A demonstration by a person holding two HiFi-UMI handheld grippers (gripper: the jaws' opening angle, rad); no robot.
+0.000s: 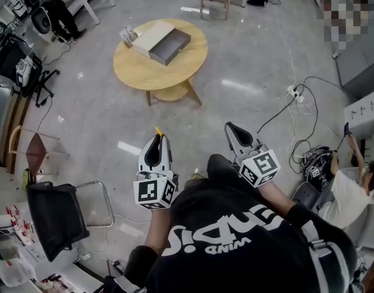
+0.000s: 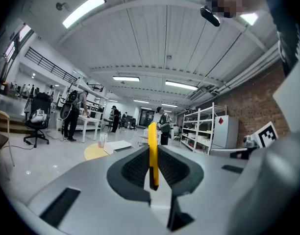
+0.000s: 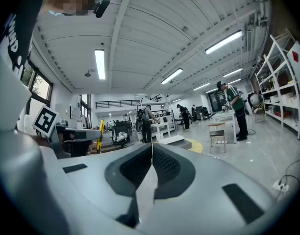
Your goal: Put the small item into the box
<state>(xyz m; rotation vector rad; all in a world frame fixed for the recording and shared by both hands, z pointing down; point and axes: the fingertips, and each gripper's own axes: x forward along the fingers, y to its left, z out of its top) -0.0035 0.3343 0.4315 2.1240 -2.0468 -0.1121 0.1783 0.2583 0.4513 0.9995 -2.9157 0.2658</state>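
Far left in the head view, a black chair (image 1: pixel 55 215) stands on the grey floor. Next along, the left gripper (image 1: pixel 157 143) is held out in front of the person's chest, and there's the small item (image 2: pixel 152 153): a thin yellow strip, clamped edge-on between the closed jaws, its end sticking out past the tips. So the item is in the air, well apart from the box.

Ahead of it, across open floor, sits the round wooden table (image 1: pixel 129 72). On top is the grey box (image 1: pixel 170 46), open side up, with a pale flat panel (image 1: pixel 151 36) touching its left side and a small card stand (image 1: pixel 128 35) near the table's left edge.

Over to the right gripper (image 3: pixel 151 151): jaws pressed together, nothing between them, raised level with the left one and pointing the same way.

Far right, cables (image 1: pixel 297 121) trail over the floor, and another person (image 1: pixel 349 194) crouches at the frame's edge.
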